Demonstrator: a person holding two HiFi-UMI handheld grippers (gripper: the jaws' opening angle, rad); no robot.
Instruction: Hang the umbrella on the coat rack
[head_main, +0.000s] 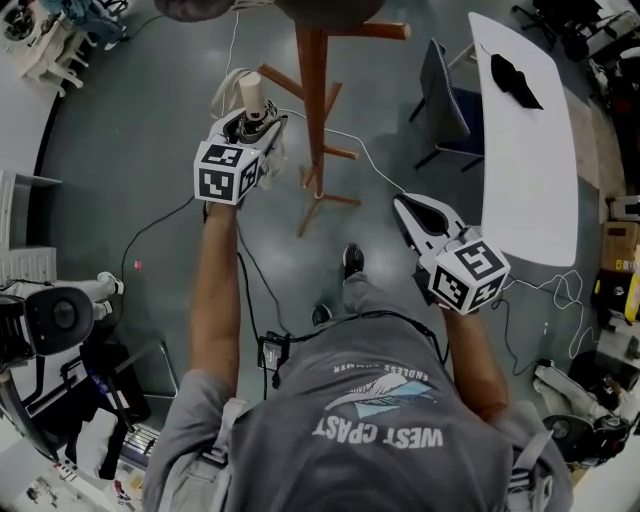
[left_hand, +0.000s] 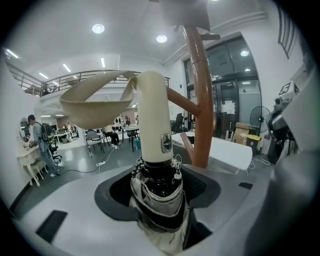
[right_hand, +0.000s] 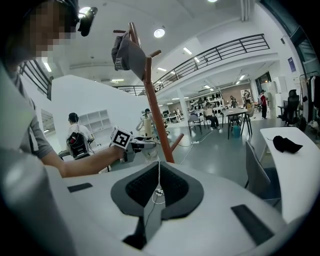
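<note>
Arms outstretched, left hand-held gripper (head_main: 252, 124) clenched on umbrella (left_hand: 152, 125) near coat rack (head_main: 312, 90), right hand-held gripper (head_main: 403, 206) closed, empty

The grey T-shirt (head_main: 380, 430) at the bottom of the head view carries large white print, upside down in the frame, that reads "WEST COAST". A smaller line near it looks like "ENDLESS SUMMER", only barely legible.

Cream is being shown on umbrella handle (left_hand: 152, 115), grey-black on canopy (left_hand: 160, 212), reddish-brown on coat rack (head_main: 315, 100), white on table (head_main: 530, 170).
</note>
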